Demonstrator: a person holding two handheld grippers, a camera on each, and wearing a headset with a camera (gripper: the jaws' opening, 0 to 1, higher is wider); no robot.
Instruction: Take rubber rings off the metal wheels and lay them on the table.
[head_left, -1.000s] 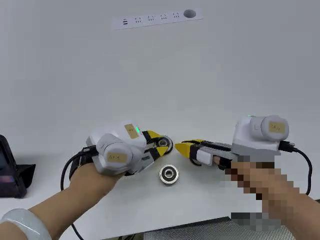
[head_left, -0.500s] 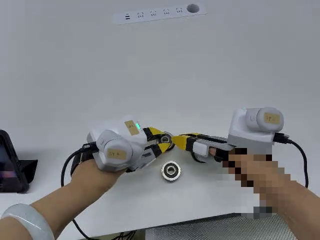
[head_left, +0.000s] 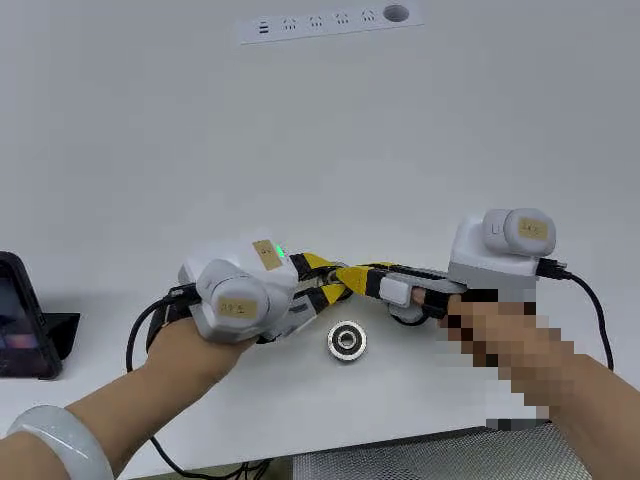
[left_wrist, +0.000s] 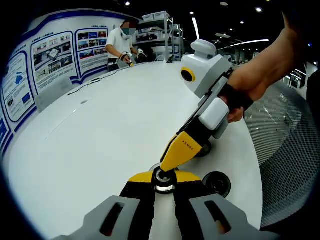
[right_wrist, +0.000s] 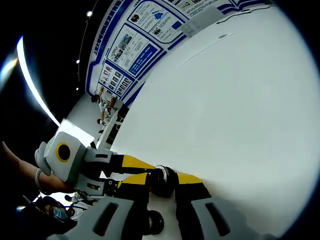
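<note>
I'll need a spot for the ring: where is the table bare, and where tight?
Bare: the table between the power strip and the left gripper and right gripper; also a small patch from the left gripper's cable to the dark stand. Crowded: where both meet on the held wheel, with the loose wheel on the near side.

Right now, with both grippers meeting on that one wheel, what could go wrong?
The left gripper pinches the wheel only at its jaw tips, so a pull may twist it free and let it roll. The right gripper crowds the same spot, so the tips could clash. A second wheel lies close by on the table, fairly near the front edge; a slip might knock it off.
</note>
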